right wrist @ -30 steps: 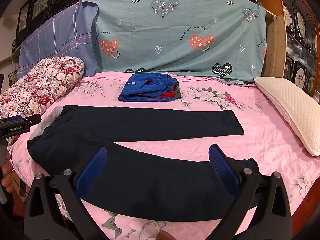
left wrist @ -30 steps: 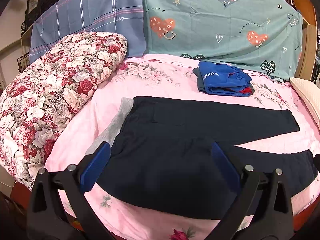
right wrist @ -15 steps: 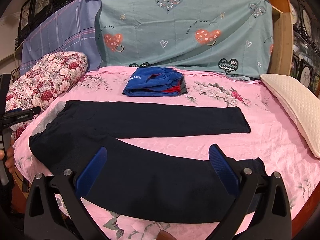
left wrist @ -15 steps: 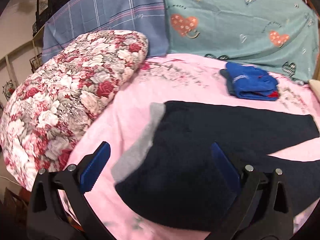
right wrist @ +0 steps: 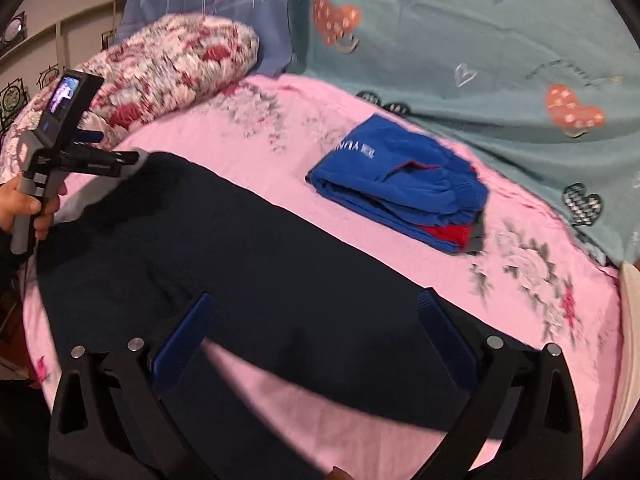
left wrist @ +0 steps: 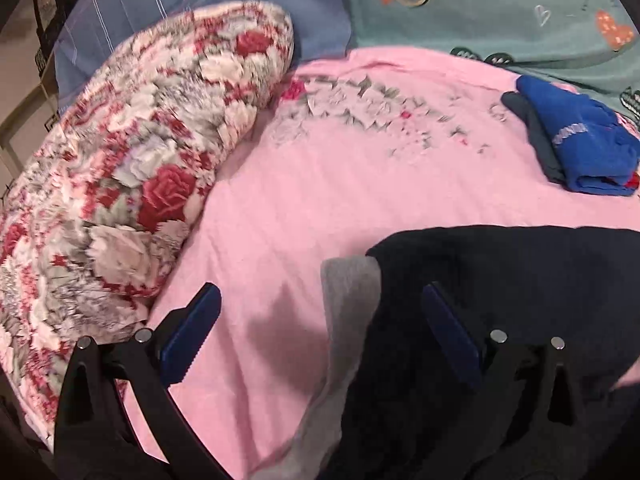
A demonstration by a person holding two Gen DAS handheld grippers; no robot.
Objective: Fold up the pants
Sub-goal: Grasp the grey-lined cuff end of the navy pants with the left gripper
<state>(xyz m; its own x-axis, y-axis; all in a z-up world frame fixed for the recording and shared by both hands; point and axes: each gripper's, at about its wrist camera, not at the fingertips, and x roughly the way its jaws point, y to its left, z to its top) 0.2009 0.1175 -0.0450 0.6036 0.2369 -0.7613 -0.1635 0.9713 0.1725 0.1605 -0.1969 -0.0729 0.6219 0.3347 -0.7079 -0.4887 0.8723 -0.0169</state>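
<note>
pants [right wrist: 248, 264] flat on bed, under both gaping tongs [left wrist: 320, 312] [right wrist: 316, 316].

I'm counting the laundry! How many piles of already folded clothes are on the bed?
1. The blue folded pile sits on the pink bedspread near the green heart sheet, beyond the dark pants, which lie unfolded. More could hide outside these views.
</note>
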